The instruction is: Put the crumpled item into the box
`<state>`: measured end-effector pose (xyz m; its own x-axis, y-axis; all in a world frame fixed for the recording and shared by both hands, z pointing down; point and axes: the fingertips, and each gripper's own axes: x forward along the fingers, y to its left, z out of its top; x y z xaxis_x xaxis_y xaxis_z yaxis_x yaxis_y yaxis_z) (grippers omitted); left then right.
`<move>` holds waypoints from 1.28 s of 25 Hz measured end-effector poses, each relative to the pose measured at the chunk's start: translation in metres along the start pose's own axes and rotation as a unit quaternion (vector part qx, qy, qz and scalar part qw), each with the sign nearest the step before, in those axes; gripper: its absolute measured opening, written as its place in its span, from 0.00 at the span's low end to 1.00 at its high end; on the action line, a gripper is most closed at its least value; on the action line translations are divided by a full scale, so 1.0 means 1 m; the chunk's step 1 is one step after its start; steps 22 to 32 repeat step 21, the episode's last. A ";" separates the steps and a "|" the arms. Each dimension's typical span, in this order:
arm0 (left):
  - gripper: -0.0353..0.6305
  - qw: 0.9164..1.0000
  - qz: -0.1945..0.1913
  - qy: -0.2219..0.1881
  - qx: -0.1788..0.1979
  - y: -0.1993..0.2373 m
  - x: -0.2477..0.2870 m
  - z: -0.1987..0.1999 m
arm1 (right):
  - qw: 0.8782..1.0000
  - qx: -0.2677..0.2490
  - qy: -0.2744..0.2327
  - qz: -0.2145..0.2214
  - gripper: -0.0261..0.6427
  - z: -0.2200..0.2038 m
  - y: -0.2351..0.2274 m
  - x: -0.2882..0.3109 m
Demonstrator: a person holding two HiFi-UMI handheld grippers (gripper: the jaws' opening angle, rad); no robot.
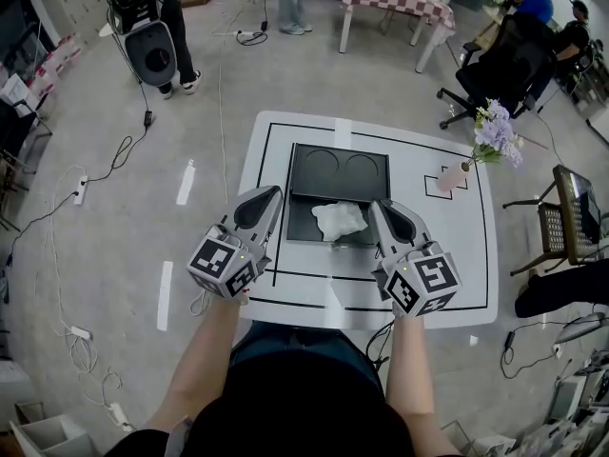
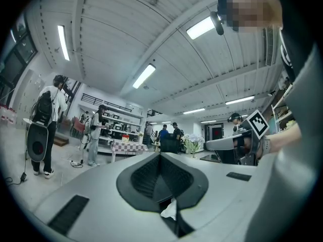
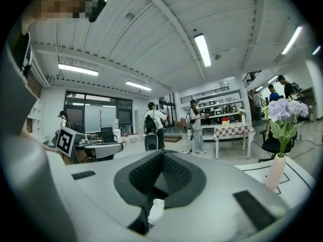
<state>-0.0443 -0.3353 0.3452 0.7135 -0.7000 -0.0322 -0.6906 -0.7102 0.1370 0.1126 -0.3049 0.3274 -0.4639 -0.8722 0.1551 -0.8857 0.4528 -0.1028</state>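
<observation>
Crumpled white paper [image 1: 339, 219] lay in the near half of the shallow, black, rectangular box [image 1: 303, 190] on the white surface [image 1: 459, 255]. The left gripper [image 1: 271, 194] and right gripper [image 1: 377, 206] flanked it, jaws pressed together.

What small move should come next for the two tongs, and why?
Probably draw the left tongs and right tongs back: both are shut beside the black box, and the crumpled item already lies inside it.
</observation>
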 end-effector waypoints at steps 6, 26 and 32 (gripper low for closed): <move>0.06 1.000 -0.002 -0.001 0.003 0.002 0.005 0.002 | 1.000 0.005 -0.002 0.001 0.05 0.001 -0.005 0.004; 0.06 1.000 0.000 0.005 0.001 0.006 0.012 -0.004 | 1.000 0.013 0.005 0.007 0.05 -0.006 -0.009 0.011; 0.06 1.000 0.000 0.005 0.001 0.006 0.012 -0.004 | 1.000 0.013 0.005 0.007 0.05 -0.006 -0.009 0.011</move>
